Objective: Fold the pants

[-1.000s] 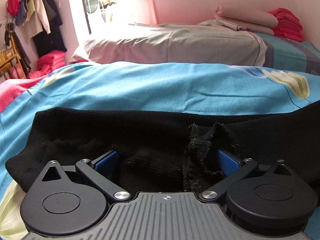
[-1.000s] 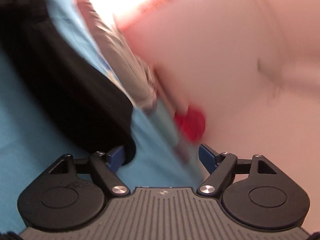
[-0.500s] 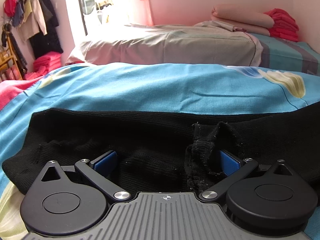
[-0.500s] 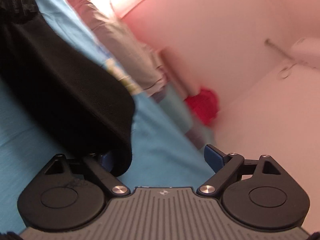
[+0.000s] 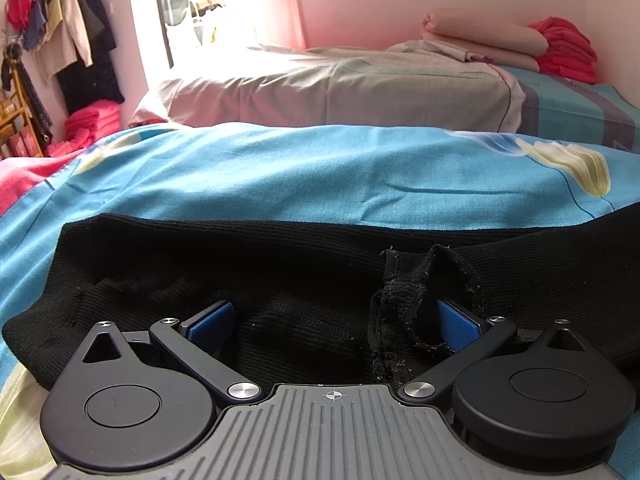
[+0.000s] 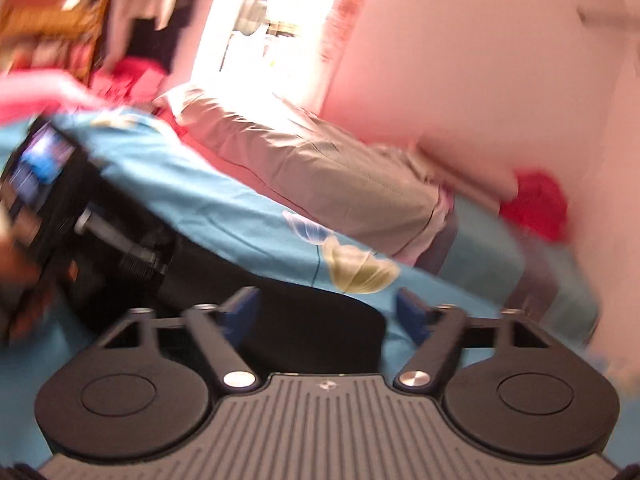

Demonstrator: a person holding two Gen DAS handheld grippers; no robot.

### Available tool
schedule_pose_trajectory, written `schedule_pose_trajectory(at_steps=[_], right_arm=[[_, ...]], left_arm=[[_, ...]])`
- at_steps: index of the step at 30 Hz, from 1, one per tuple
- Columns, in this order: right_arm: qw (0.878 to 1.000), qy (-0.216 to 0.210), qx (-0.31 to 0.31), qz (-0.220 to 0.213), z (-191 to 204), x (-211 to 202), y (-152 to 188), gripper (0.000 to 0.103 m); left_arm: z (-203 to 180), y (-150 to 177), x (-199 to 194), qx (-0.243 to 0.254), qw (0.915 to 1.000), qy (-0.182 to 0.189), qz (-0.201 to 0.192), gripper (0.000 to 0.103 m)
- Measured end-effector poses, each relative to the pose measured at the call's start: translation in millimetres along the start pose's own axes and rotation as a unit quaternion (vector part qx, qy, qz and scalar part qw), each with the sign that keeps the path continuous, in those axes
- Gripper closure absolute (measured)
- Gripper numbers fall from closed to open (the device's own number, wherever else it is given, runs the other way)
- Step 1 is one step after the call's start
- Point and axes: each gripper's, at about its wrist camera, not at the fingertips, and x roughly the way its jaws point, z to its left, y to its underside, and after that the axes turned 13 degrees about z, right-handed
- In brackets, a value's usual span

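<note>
Pants (image 5: 280,264), black knit, lying across blue bedsheet (image 5: 320,176) in front of you; in left wrist view they already look doubled lengthwise, leg over leg, w/ one long straight edge on the far side, so reckon first fold is done, though that's a judgement. Left to do: bring the ends together crosswise, smooth the bunched seam (image 5: 400,312) near your left claw. Left claw (image 5: 332,320): wide open, low over the cloth, fingers (image 5: 212,320) either side of a rumpled hump; the ragged seam drapes against the right-hand pad, nothing pinched. Right claw (image 6: 328,308): also wide open, holding nothing; picture is smeared & tilted, so detail is poor. Rounded end of the pants sits between its fingers; can't tell if pads touch cloth or hover just above. Other items: second bed w/ beige cover (image 5: 340,92) beyond, stacked red & pink bedding (image 5: 560,48) at its far end, clothes rack (image 5: 52,32) at left wall. Next, probably, you close on that end, but not yet gripped.
</note>
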Motion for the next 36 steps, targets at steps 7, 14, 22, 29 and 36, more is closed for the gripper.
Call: schedule_pose_trajectory(at_steps=[7,14,22,29,36], right_arm=[[0.994,-0.018,0.061,0.09,12,43,24,0.042],[0.993,-0.011,0.067,0.101,12,67,23,0.025],[0.996,0.047,0.055,0.056,5,57,13,0.024],[0.961,-0.031,0.247,0.124,-74,79,40,0.015],[0.959,-0.027,0.263,0.105,-77,65,46,0.015]], left_arm=[[14,-5,-7,-0.014,0.999,0.041,0.009,0.0],[47,-11,-24,-0.071,0.9944,0.078,-0.014,0.0],[45,-11,-13,-0.061,0.9974,0.036,0.011,0.0],[49,-12,-11,-0.07,0.9968,0.035,0.016,0.0],[51,-12,-13,-0.074,0.9965,0.034,0.019,0.0]])
